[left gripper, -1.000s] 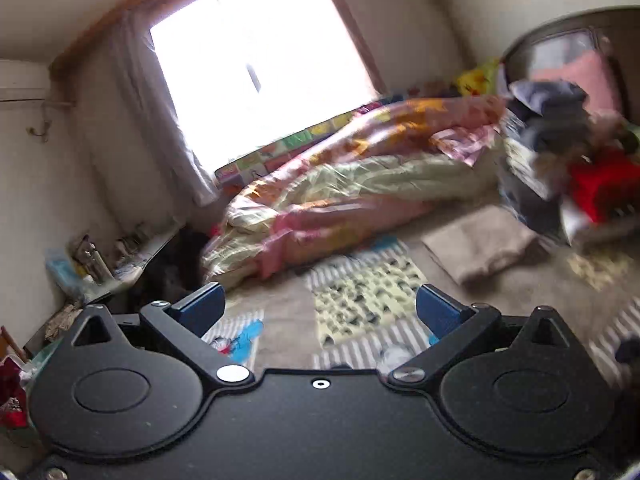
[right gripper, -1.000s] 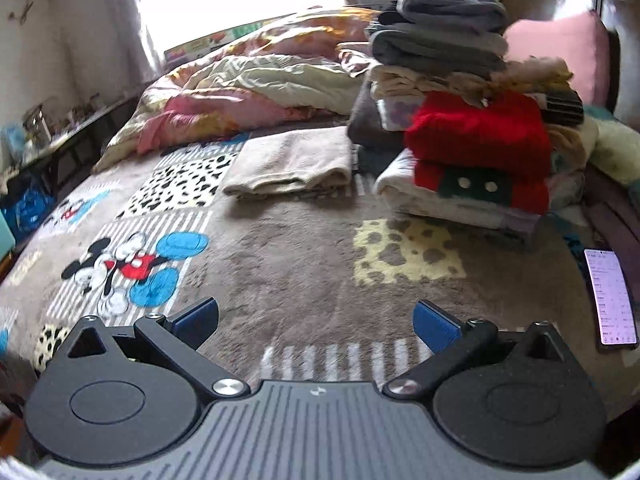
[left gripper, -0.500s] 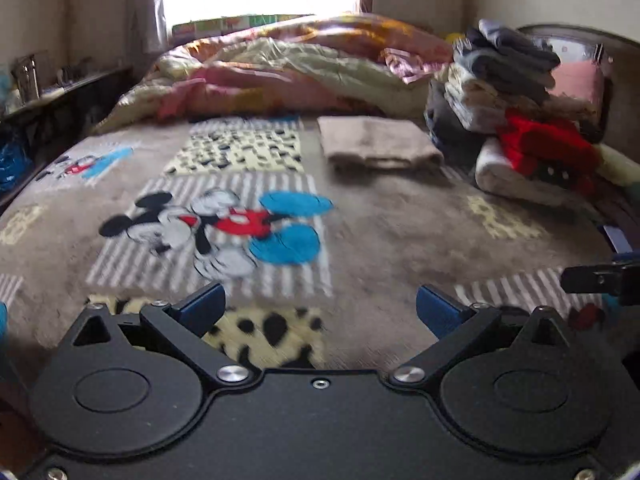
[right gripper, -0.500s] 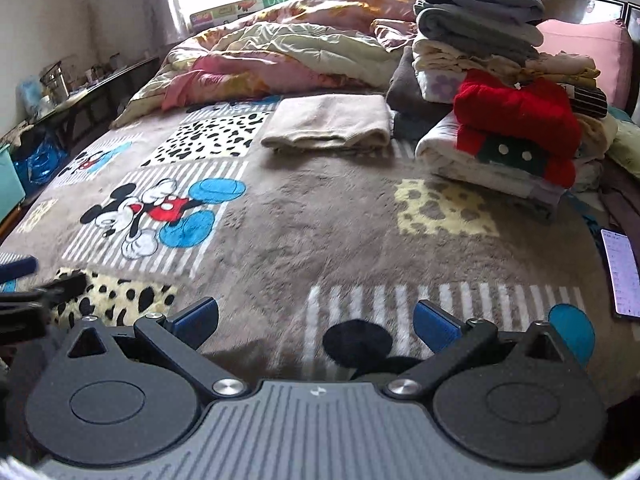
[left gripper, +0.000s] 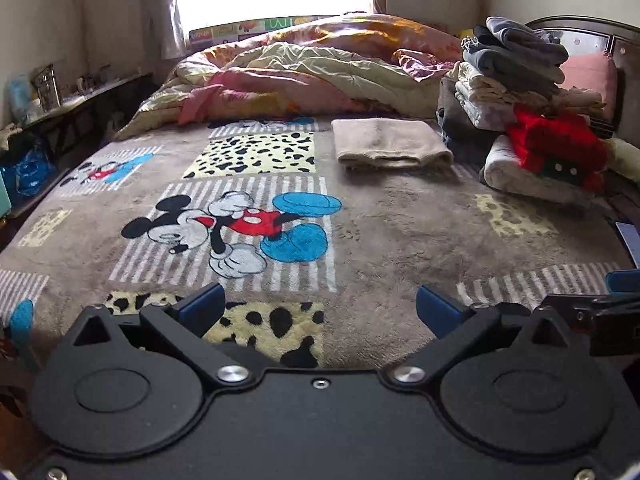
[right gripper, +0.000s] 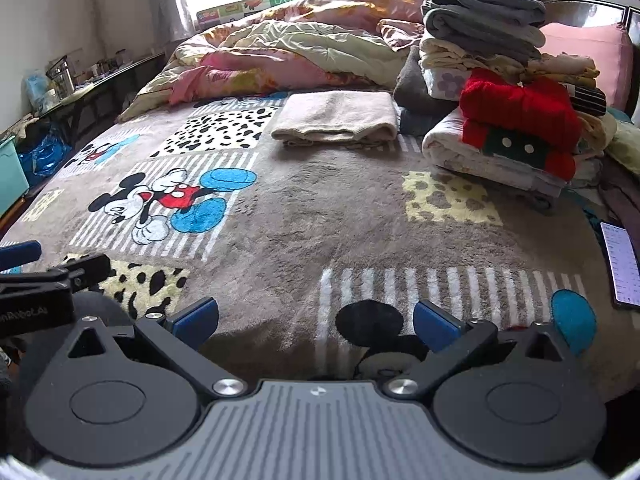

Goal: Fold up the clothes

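One cartoon-print blanket (left gripper: 392, 240) across bed

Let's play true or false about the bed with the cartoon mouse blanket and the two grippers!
1. The left gripper holds a red sweater. False: it is open and empty.
2. The beige folded cloth lies flat on the blanket. True.
3. The red sweater sits in the clothes pile. True.
4. The phone lies on the beige cloth. False: it lies on the blanket's right edge.
5. The right gripper is open. True.
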Motion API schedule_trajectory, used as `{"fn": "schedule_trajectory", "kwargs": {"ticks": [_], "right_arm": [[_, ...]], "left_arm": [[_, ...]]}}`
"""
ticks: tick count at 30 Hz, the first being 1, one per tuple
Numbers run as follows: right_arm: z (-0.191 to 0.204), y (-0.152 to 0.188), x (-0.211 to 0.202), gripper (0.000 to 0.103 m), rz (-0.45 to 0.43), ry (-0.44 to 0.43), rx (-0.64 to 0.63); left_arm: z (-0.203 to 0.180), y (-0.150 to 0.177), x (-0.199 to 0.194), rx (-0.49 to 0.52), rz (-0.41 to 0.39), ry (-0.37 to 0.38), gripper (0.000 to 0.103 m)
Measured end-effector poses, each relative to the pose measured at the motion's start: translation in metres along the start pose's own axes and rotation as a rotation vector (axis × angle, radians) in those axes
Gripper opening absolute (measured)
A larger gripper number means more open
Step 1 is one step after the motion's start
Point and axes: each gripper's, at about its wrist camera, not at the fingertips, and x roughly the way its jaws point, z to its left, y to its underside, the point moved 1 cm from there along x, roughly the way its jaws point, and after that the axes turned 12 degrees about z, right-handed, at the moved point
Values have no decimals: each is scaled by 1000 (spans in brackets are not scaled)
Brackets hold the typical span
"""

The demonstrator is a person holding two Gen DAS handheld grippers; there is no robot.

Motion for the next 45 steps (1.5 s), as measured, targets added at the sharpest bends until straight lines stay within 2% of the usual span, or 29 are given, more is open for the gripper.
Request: {"fn": "schedule_trajectory", "kwargs": {"ticks": [4, 13, 25, 45], "right_arm": [[7, -2, -1, 103, -3, 3, -21], [17, -4, 1, 103, -10, 0, -33], [23, -5, 8, 103, 3, -5, -32], [25, 5, -5, 103, -20, -6, -25]], "left_arm": [[2, 0, 0, 2, 5, 18, 103], [9, 1, 5, -12, 34, -6, 103], [10, 4, 7, -32, 58, 47, 103], [9, 8, -4, -26, 41, 58, 103]]}}
